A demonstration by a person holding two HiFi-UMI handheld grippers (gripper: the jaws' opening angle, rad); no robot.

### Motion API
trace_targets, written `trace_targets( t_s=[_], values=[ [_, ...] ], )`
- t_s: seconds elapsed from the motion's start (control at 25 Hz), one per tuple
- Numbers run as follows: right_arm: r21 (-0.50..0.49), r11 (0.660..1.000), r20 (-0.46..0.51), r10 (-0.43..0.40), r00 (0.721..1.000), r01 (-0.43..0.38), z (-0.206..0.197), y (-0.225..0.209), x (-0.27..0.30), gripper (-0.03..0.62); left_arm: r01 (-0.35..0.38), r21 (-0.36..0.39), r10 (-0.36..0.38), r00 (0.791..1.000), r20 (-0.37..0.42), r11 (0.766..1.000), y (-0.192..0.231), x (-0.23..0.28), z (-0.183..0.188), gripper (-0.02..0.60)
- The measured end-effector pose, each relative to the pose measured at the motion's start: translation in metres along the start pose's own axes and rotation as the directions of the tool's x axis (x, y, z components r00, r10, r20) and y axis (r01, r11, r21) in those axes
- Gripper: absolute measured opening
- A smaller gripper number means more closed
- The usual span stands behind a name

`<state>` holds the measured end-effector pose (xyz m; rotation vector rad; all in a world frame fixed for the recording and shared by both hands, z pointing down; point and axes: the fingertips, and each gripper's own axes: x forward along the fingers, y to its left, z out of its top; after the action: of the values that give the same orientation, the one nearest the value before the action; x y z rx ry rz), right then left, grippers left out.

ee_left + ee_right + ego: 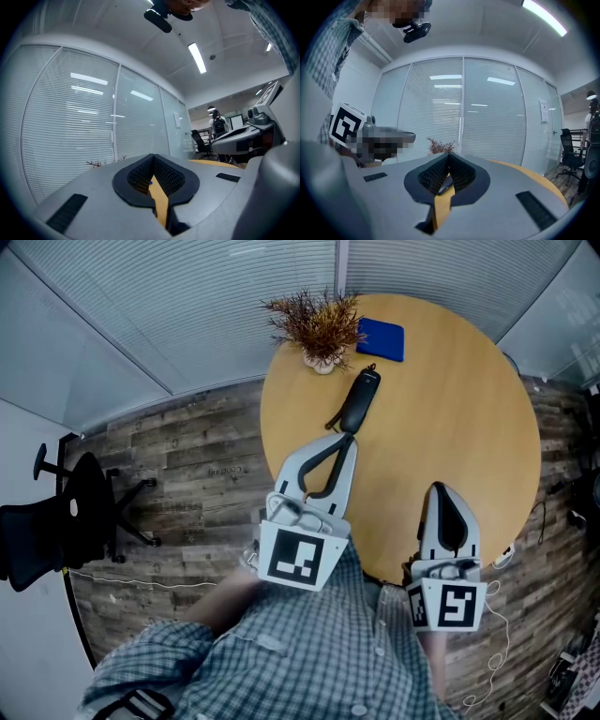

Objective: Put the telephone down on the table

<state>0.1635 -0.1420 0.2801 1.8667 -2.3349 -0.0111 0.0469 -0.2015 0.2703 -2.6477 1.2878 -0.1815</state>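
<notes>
Left gripper [348,437] hovering level over round table [469,409], jaws pressing together, gripping nothing. Telephone [361,397] lying flat on the wood just beyond its tips, near dried plant [319,326]. Right gripper [438,489] hanging by the near table edge, jaws meeting, empty.

The left tool [343,438] and the right tool [439,489] are finished in pale grey, with black ribbed pads [164,176] and black-and-white square markers. Just ahead of the left tool, a black telephone handset [361,397] is seen on the honey-coloured wood tabletop [459,427]. Beyond it, a royal-blue rectangular item [382,338] and a rust-brown dried plant [317,320] in a white pot [322,363] are shown. Behind the tools, a blue-grey checked shirt [309,652] is worn. The floor [187,474] is patterned in grey-brown planks.
</notes>
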Motion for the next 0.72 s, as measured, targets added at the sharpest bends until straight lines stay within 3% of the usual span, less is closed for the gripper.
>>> trace_targets(
  t_s=[0.72],
  values=[
    [-0.001,1.000,-0.004,0.004,1.000,-0.004,-0.0020,-0.0001,-0.0020,0.008,0.002,0.005,-0.002,1.000,-0.011,1.000,-0.0032,0.0007,-0.0025,0.008]
  ],
)
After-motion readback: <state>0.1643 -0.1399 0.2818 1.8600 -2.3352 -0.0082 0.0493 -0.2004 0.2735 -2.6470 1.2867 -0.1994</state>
